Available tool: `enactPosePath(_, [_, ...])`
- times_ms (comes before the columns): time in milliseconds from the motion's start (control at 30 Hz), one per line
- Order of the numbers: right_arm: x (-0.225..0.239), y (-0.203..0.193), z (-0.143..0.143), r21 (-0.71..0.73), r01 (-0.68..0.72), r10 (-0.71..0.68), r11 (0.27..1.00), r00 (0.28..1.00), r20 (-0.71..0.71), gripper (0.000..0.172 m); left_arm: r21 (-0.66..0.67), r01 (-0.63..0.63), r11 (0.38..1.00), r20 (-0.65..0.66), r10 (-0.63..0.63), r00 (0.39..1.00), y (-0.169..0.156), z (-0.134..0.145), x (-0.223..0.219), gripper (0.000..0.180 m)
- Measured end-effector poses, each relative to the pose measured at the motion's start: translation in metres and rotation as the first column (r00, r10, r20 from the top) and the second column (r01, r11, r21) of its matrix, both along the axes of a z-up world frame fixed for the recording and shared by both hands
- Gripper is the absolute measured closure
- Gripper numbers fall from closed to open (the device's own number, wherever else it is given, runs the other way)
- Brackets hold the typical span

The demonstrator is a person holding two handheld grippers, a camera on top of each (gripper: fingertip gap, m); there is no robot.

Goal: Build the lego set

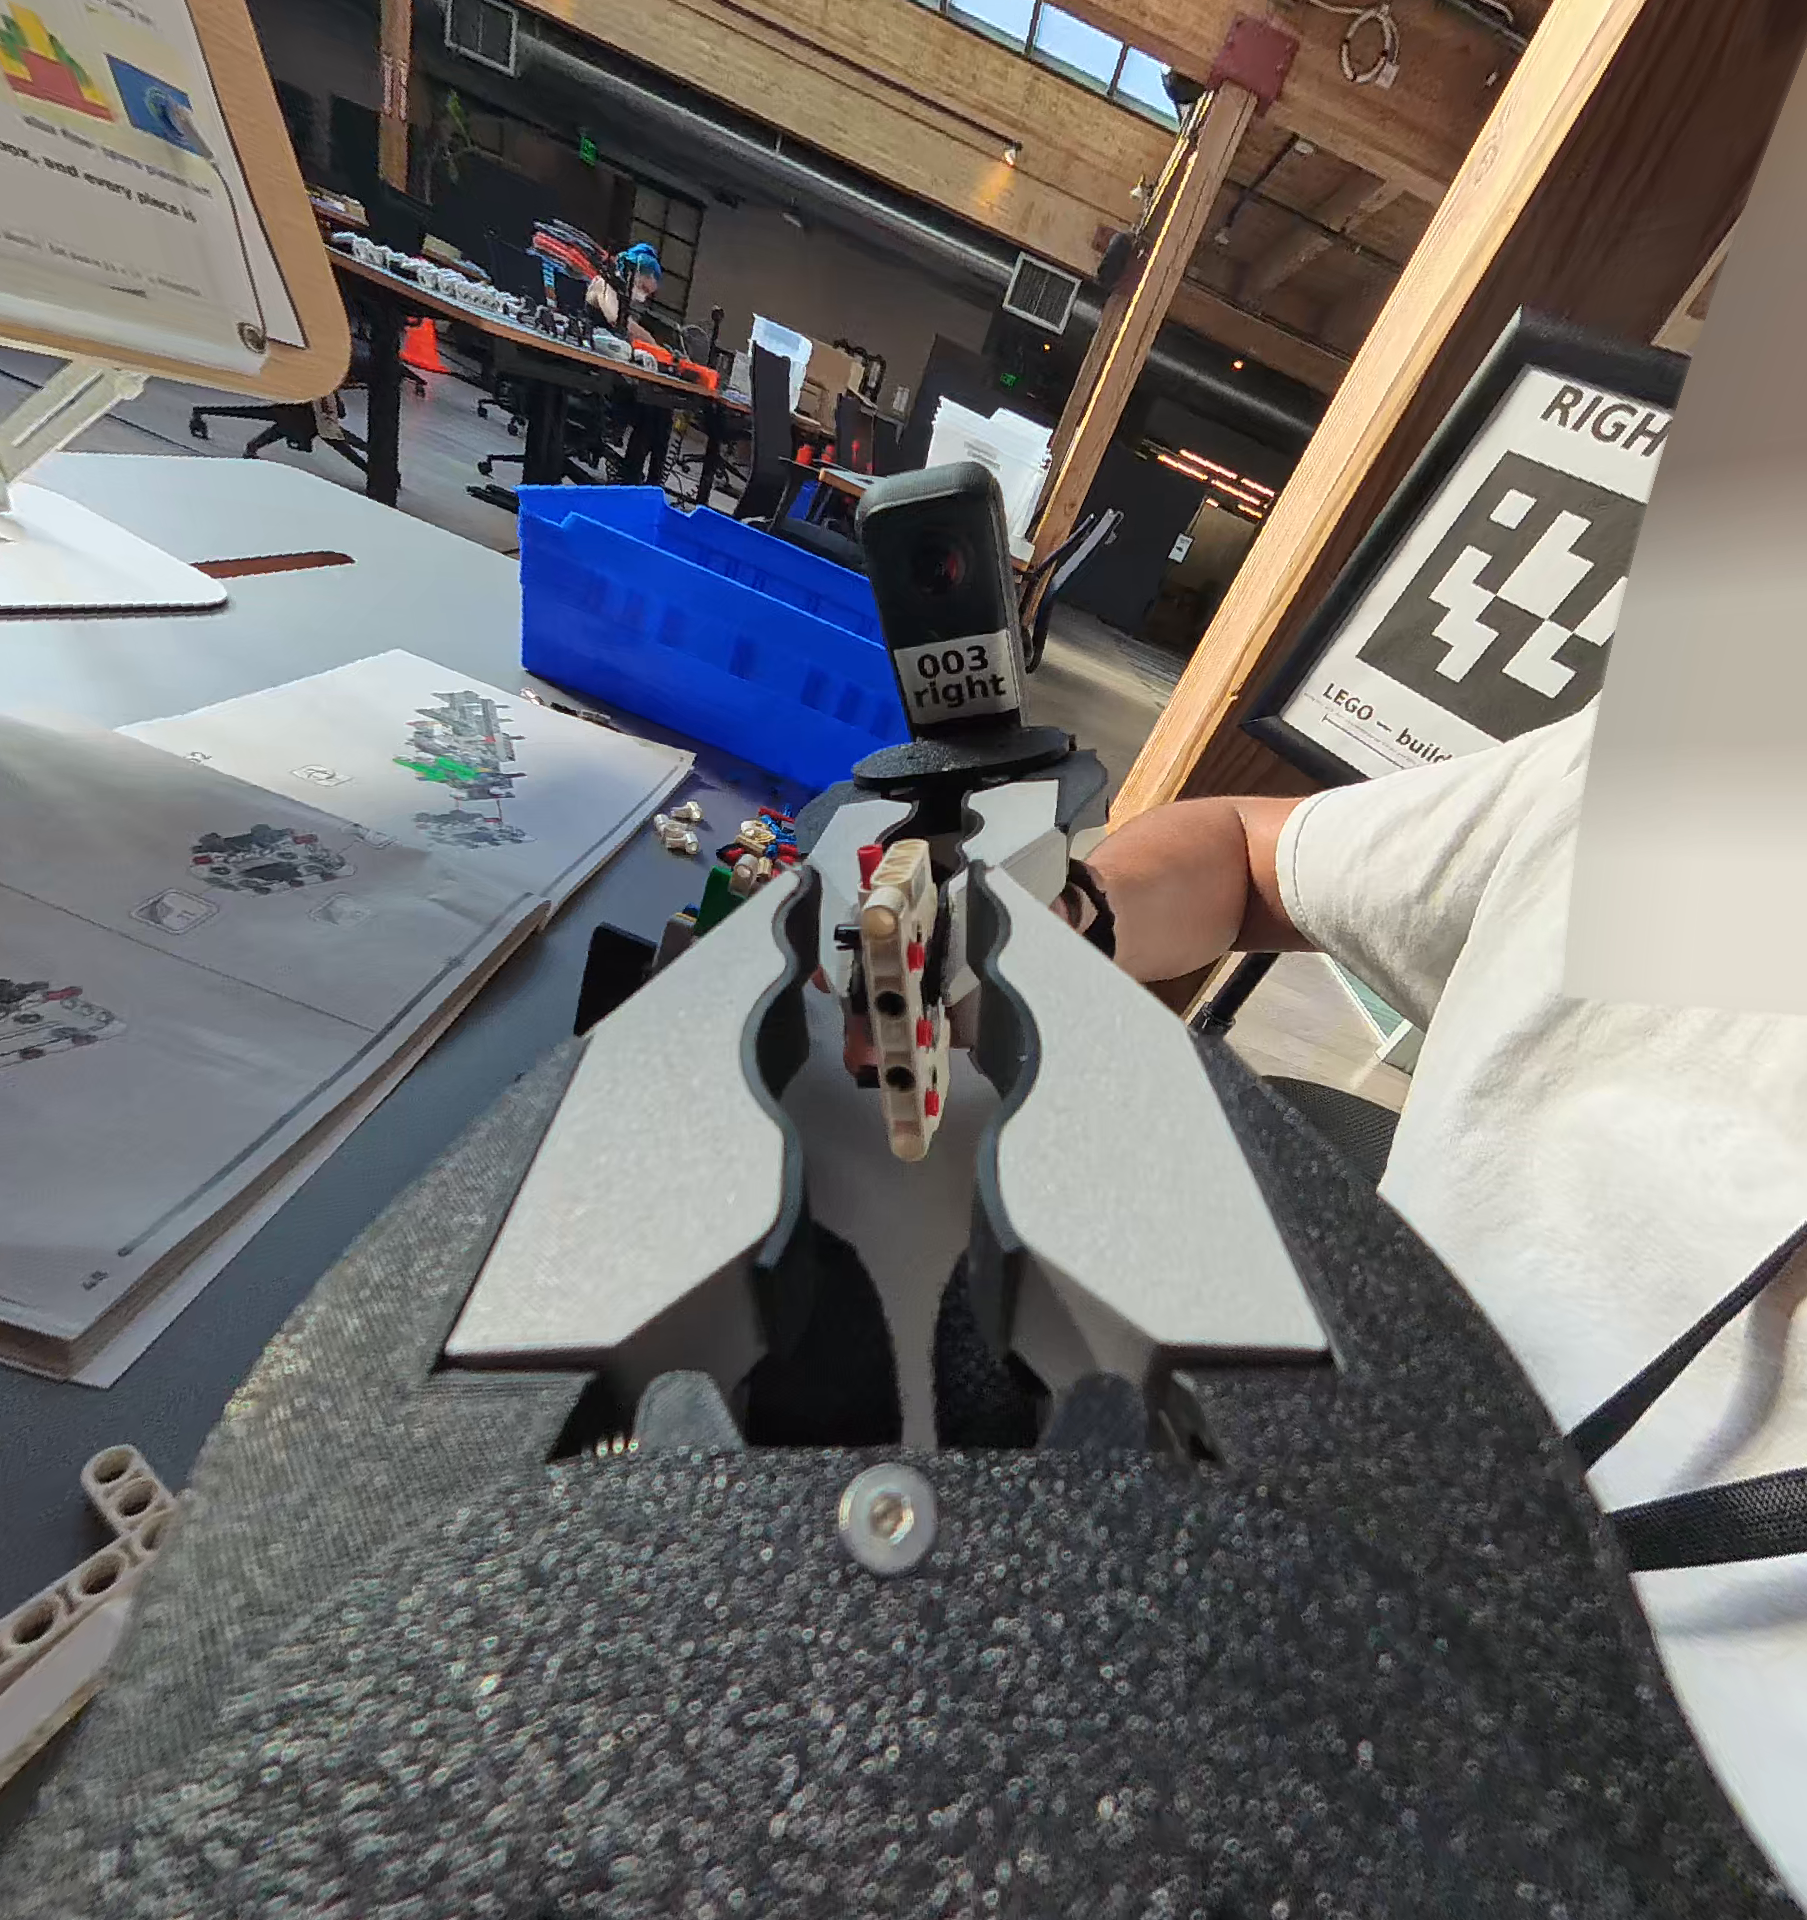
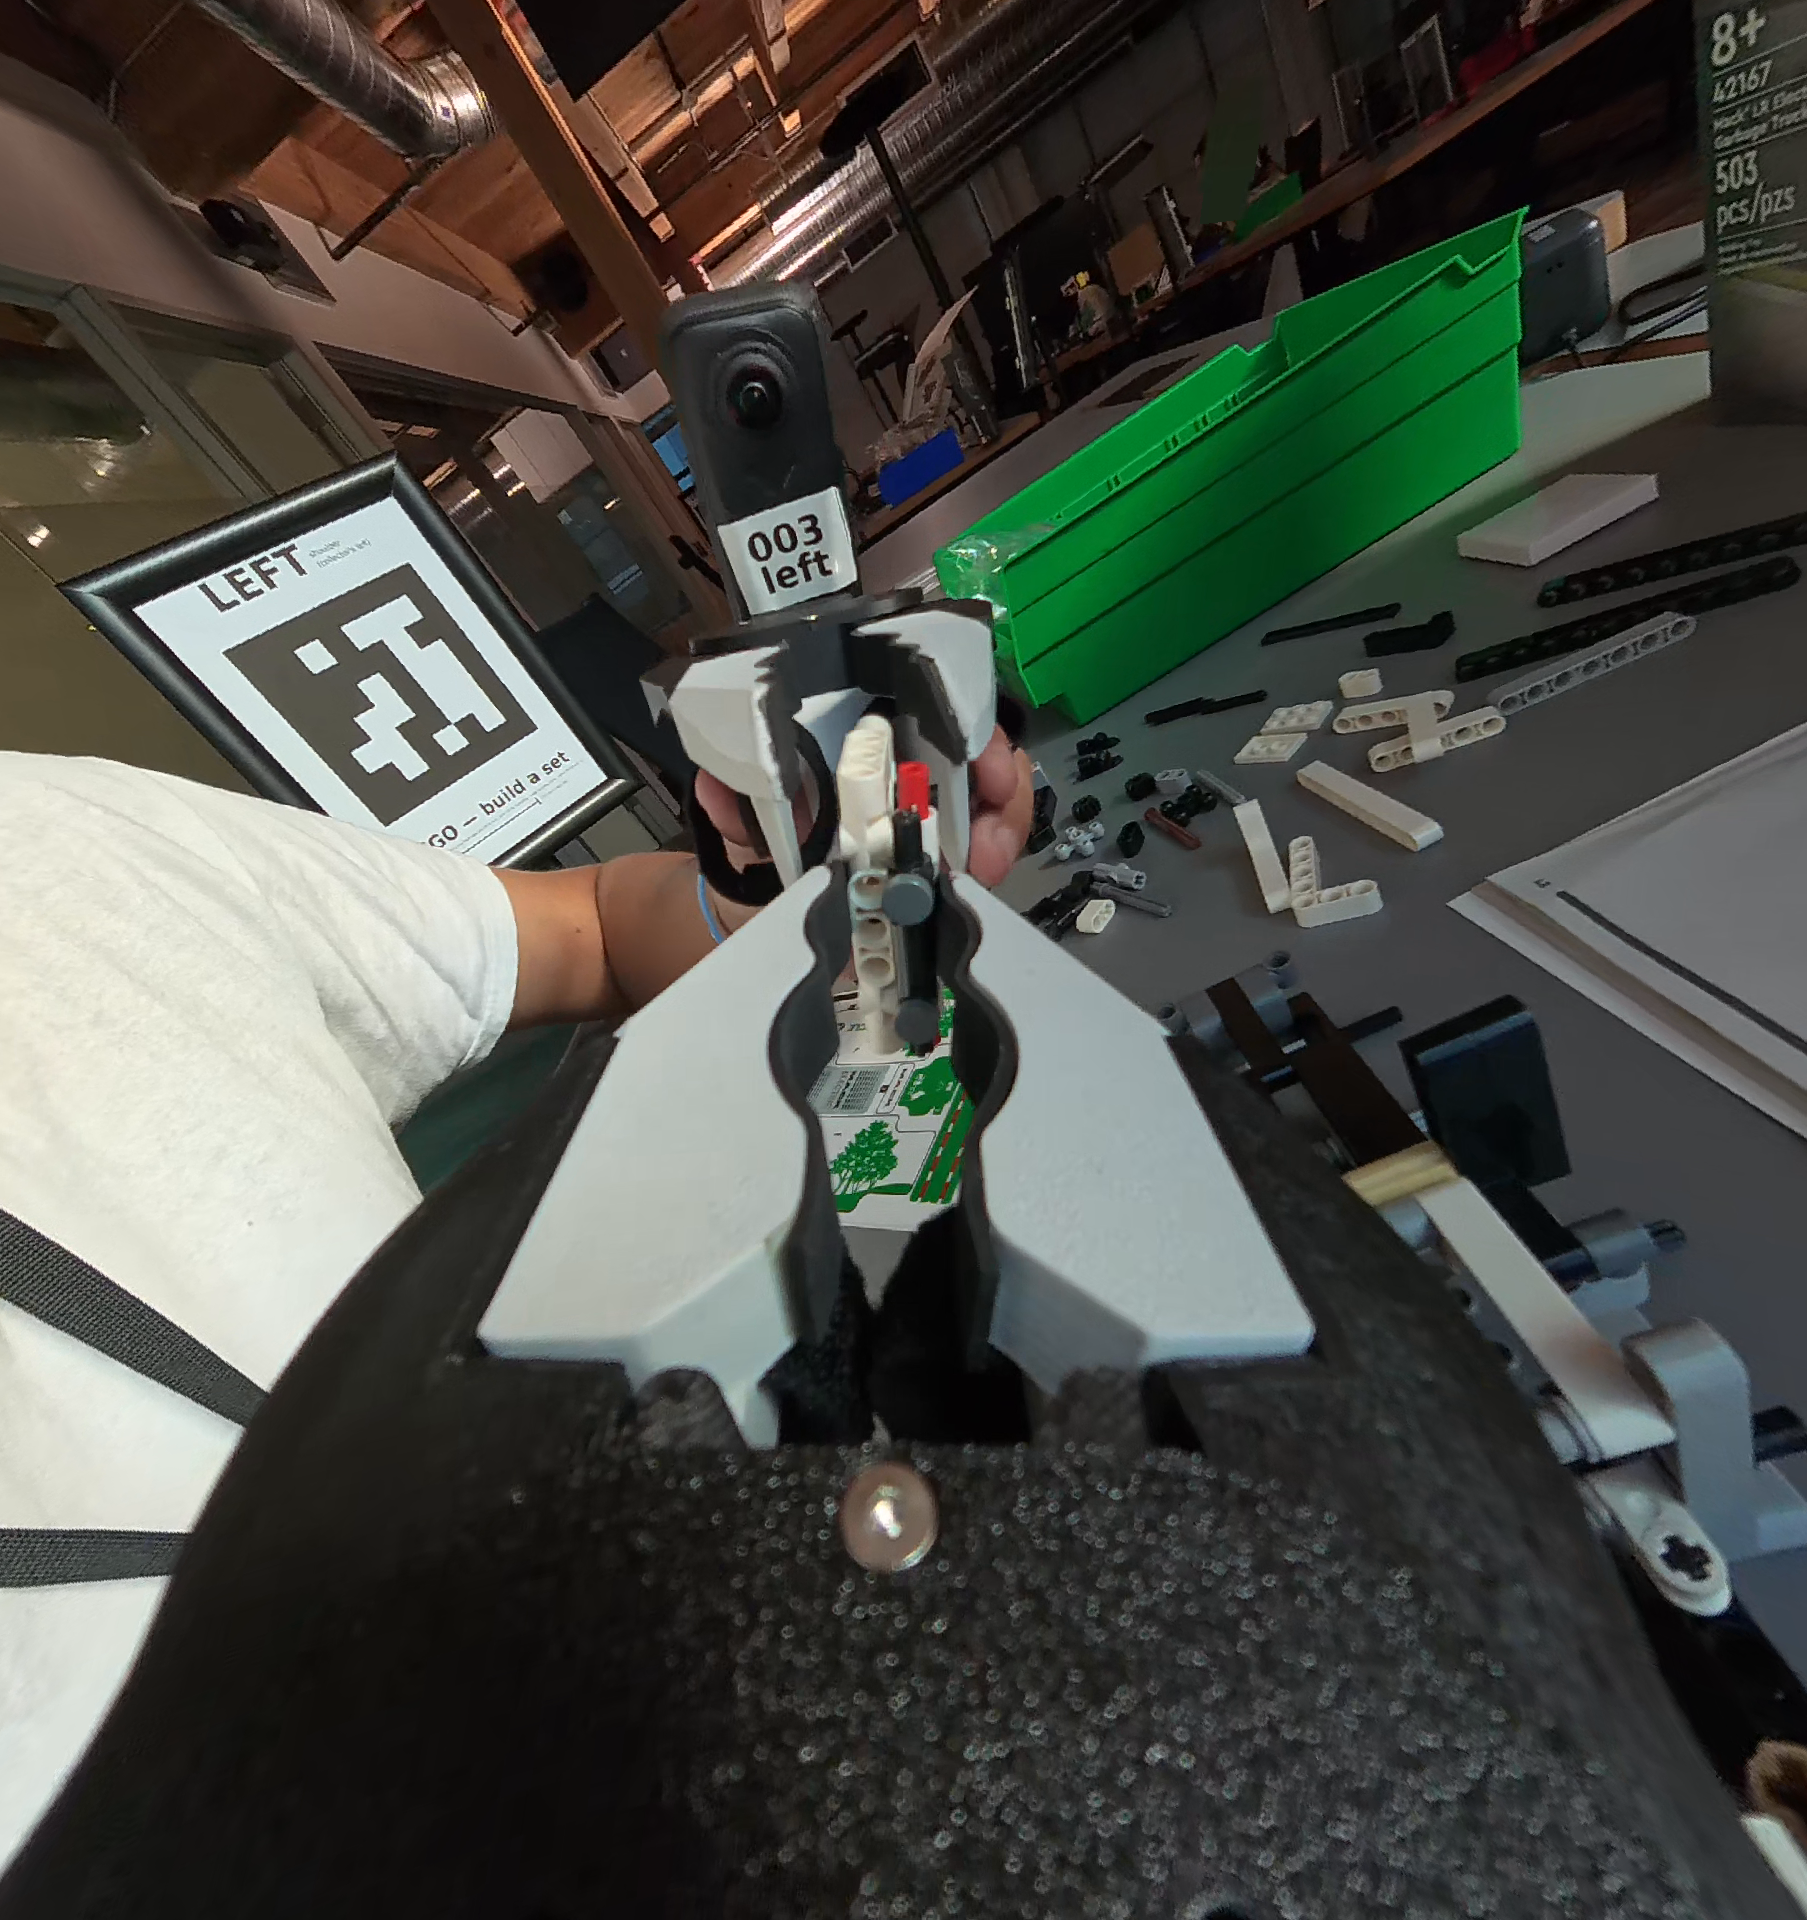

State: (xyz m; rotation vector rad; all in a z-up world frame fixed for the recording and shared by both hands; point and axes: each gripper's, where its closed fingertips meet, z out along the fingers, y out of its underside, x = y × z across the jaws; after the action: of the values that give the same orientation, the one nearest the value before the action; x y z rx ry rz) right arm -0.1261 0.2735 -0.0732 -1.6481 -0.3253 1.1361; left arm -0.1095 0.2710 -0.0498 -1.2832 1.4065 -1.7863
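the two tools meet tip to tip above the worktop [image 2: 1501, 831], left tool [image 1: 894, 914] facing right tool [image 2: 894, 883], a small brick assembly [image 1: 904, 1018] between their fingertips. an open booklet [image 1: 255, 935] lies left of them, a bin [image 1: 691, 623] behind it, loose pieces [image 1: 743, 842] between booklet and bin. another bin [image 2: 1242, 540] stands beyond scattered beams [image 2: 1325, 831].

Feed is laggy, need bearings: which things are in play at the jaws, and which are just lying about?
In play: brick assembly between both jaws, left gripper, right gripper.
Lying about: loose pieces, green bin, blue bin, open booklet.
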Motion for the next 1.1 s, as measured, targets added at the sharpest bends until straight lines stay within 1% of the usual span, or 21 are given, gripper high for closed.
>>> enactPosePath(100, [-0.003, -0.003, 0.001, 0.011, -0.015, 0.015, 1.000, 1.000, 0.000, 0.158, 0.030, -0.015, 0.999, -0.003, 0.015, 1.000, -0.001, -0.003, 0.002, 0.157])
enactPosePath(133, [-0.005, -0.004, 0.003, 0.018, -0.025, 0.025, 1.000, 1.000, -0.001, 0.158, 0.034, -0.014, 0.999, -0.001, 0.014, 1.000, -0.001, -0.003, 0.002, 0.155])
enactPosePath(267, [-0.006, -0.005, 0.003, 0.029, -0.027, 0.026, 0.999, 0.999, 0.024, 0.158, 0.005, 0.005, 1.000, -0.008, -0.005, 1.000, -0.001, -0.004, 0.002, 0.152])
enactPosePath(367, [-0.006, -0.005, 0.003, 0.042, -0.026, 0.024, 0.999, 0.999, 0.031, 0.158, -0.115, 0.050, 0.992, -0.018, -0.052, 0.998, -0.002, -0.003, 0.002, 0.151])
enactPosePath(467, [-0.004, -0.004, 0.004, 0.058, -0.010, 0.008, 0.998, 0.999, 0.044, 0.158, -0.246, 0.093, 0.965, -0.010, -0.098, 0.995, -0.004, -0.001, 0.003, 0.155])
enactPosePath(533, [-0.003, -0.003, 0.003, 0.063, 0.002, -0.006, 0.998, 0.998, 0.061, 0.158, -0.272, 0.095, 0.958, -0.001, -0.099, 0.995, -0.003, -0.002, 0.004, 0.155])
enactPosePath(667, [-0.003, -0.002, 0.002, 0.031, 0.004, -0.006, 1.000, 0.999, 0.046, 0.158, -0.233, 0.047, 0.971, 0.020, -0.044, 0.999, -0.001, -0.002, 0.005, 0.159])
enactPosePath(733, [-0.002, -0.002, 0.003, 0.007, -0.004, 0.004, 1.000, 1.000, 0.014, 0.158, -0.197, 0.018, 0.980, 0.033, -0.012, 0.999, 0.000, -0.001, 0.005, 0.161])
enactPosePath(767, [-0.001, -0.001, 0.002, -0.010, -0.006, 0.006, 1.000, 1.000, -0.002, 0.158, -0.176, 0.004, 0.984, 0.043, 0.004, 0.999, 0.000, 0.000, 0.005, 0.165])
enactPosePath(800, [-0.001, 0.000, 0.002, -0.025, -0.010, 0.010, 1.000, 1.000, -0.024, 0.158, -0.174, -0.011, 0.985, 0.069, 0.023, 0.997, 0.003, 0.004, 0.004, 0.169])
enactPosePath(833, [0.001, 0.000, 0.002, -0.034, -0.011, 0.010, 0.999, 0.999, -0.040, 0.158, -0.195, -0.023, 0.981, 0.109, 0.045, 0.993, 0.008, 0.011, 0.000, 0.169])
enactPosePath(900, [0.003, 0.003, 0.000, -0.044, 0.002, -0.004, 0.999, 0.999, -0.043, 0.158, -0.239, -0.018, 0.971, 0.169, 0.060, 0.984, 0.018, 0.023, -0.007, 0.161])
enactPosePath(967, [0.004, 0.003, -0.001, -0.048, 0.005, -0.007, 0.999, 0.999, -0.042, 0.158, -0.228, -0.026, 0.973, 0.153, 0.062, 0.986, 0.024, 0.021, -0.008, 0.158])
enactPosePath(1100, [0.006, 0.005, -0.002, -0.067, 0.004, -0.008, 0.998, 0.998, -0.059, 0.158, -0.107, -0.046, 0.993, 0.095, 0.057, 0.994, 0.018, 0.006, -0.003, 0.158])
